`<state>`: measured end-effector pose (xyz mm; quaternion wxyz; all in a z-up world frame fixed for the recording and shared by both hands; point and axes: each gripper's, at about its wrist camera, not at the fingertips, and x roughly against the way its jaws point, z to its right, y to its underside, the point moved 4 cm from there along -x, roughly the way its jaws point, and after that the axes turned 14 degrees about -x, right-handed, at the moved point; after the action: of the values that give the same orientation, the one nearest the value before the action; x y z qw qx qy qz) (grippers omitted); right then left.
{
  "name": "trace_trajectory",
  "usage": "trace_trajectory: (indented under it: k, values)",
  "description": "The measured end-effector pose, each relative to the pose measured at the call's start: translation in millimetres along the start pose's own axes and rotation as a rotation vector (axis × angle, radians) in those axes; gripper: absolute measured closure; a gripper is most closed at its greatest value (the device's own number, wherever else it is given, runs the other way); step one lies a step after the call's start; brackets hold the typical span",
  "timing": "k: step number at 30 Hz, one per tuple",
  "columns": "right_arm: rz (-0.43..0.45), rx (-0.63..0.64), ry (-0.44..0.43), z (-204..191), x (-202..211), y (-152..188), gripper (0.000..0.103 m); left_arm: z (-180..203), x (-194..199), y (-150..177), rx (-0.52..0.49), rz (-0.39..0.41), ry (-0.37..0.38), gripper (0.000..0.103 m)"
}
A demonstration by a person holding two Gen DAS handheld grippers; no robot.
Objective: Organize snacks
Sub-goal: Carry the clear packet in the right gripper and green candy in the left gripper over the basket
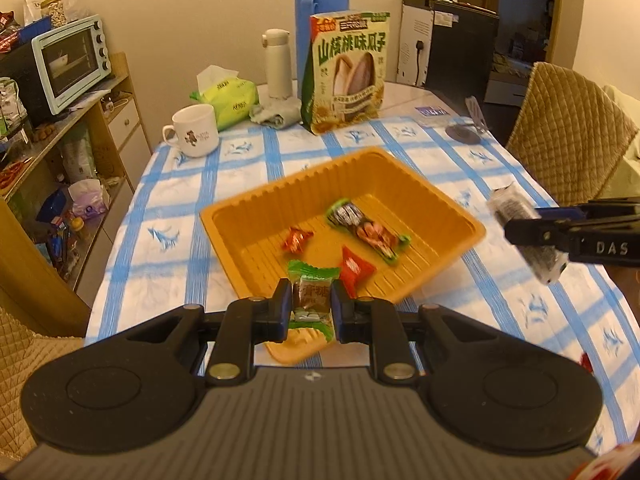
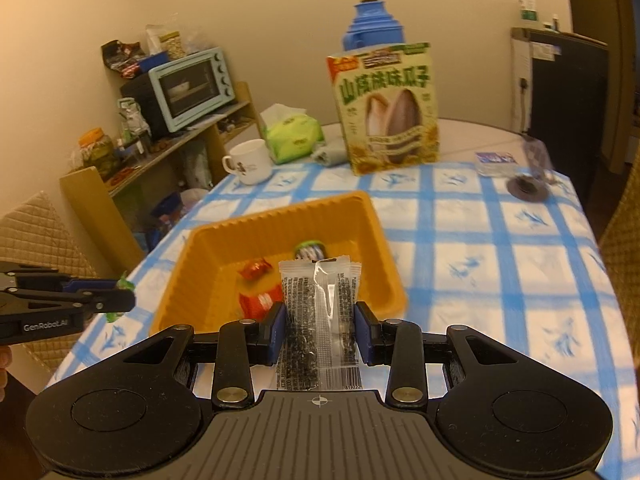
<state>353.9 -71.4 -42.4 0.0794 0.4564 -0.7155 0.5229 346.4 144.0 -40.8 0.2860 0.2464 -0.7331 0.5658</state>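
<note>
Two claws carry snacks: left claw (image 1: 311, 307) clamped on a green candy (image 1: 311, 300) over the orange tray's (image 1: 256, 204) near rim; right claw (image 2: 320, 330) clamped on a clear sachet (image 2: 318, 312), upright, just short of that rim.

You can read "山核桃味瓜子" on the seed bag (image 1: 345, 72) standing on the desk. "DAS" shows on the right tool (image 1: 528, 232), "GenRobot.AI" on the left tool (image 2: 120, 300). The clear packet (image 2: 320, 320) carries the number "819222"; its fine print is illegible.
</note>
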Motion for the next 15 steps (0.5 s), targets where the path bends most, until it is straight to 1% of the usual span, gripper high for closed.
trace_trajectory:
  k: [3, 7, 15]
  values:
    - [-0.007, 0.01, -0.018, -8.7, -16.8, -10.8, 0.066, -8.5, -11.0, -8.8, 0.005, -0.003, -0.007, 0.084]
    - [-0.011, 0.032, -0.014, -15.5, -38.4, -22.0, 0.066, -18.9, -27.0, -17.7, 0.014, -0.018, -0.013, 0.084]
    - [-0.027, 0.068, 0.017, -8.6, -79.3, -41.1, 0.066, -34.8, -60.8, -28.4, 0.02, -0.052, -0.016, 0.084]
